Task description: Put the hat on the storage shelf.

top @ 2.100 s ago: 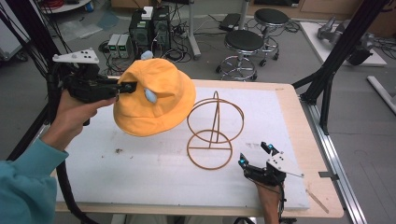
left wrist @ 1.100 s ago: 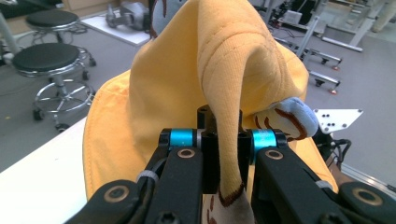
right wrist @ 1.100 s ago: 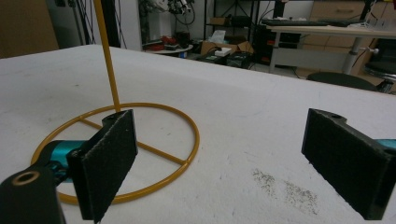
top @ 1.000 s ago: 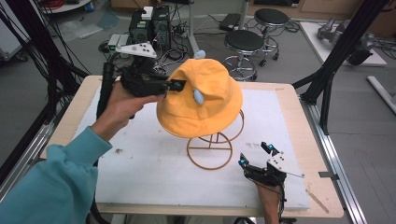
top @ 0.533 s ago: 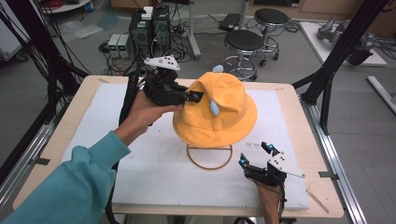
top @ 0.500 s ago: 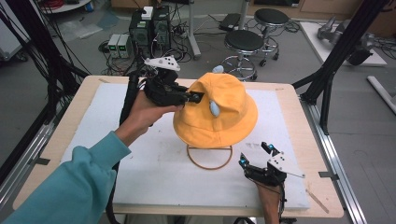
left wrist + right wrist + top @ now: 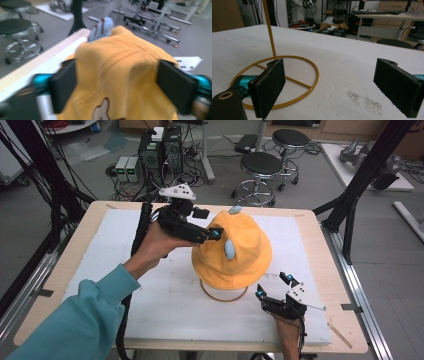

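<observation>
Both tongs spread: left tongs (image 7: 212, 234) just opened, straddling yellow hat (image 7: 235, 252) now on wire stand (image 7: 223, 295); right tongs (image 7: 274, 286) idle nearby. Pull left straight back w/o snagging fabric.

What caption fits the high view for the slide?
Left gripper, jaws just opening, leaves yellow hat on wire stand.
</observation>
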Available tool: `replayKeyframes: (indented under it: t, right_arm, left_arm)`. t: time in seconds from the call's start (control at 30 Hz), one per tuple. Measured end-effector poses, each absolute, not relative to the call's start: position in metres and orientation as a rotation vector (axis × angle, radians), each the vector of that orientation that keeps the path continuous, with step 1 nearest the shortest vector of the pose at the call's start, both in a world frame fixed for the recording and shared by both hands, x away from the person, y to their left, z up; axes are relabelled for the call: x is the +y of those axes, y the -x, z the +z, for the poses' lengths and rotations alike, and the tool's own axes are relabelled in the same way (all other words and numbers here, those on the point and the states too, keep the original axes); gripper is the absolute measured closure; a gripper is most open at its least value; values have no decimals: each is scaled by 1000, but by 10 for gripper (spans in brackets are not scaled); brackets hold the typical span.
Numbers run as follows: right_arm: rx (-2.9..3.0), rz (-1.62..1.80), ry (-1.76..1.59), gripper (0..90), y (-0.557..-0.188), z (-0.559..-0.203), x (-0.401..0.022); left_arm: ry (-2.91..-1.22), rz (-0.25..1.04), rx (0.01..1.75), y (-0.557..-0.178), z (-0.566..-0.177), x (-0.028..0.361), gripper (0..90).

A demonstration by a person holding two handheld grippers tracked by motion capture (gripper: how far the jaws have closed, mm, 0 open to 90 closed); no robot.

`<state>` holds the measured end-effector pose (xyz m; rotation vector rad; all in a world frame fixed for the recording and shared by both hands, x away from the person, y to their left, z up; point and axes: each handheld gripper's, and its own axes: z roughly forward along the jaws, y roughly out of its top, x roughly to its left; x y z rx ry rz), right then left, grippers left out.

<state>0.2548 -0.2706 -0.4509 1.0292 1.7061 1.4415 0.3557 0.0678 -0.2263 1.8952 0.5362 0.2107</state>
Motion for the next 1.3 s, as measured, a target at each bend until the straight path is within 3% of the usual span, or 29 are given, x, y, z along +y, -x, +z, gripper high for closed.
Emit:
replayKeyframes:
  t: [0.1, 0.53, 0.77, 1.0, 1.3]
  right_arm:
    - [1706, 1442, -1023, 93, -255, -451, -271]
    - [1703, 1441, -1022, 93, -254, -451, -271]
    - [1703, 1435, -1022, 93, -255, -451, -271]
    - [1701, 1435, -1039, 93, -255, -451, -271]
    - [1695, 1435, -1035, 93, -255, -451, -271]
  left_arm:
    - [-1887, 232, 532, -356, -229, 72, 55]
    - [-1841, 377, 526, -337, -263, 131, 55]
    - [-1795, 521, 541, -319, -303, 191, 55]
    - [-1737, 568, 595, -306, -345, 243, 55]
    - [-1694, 628, 634, -288, -396, 280, 55]
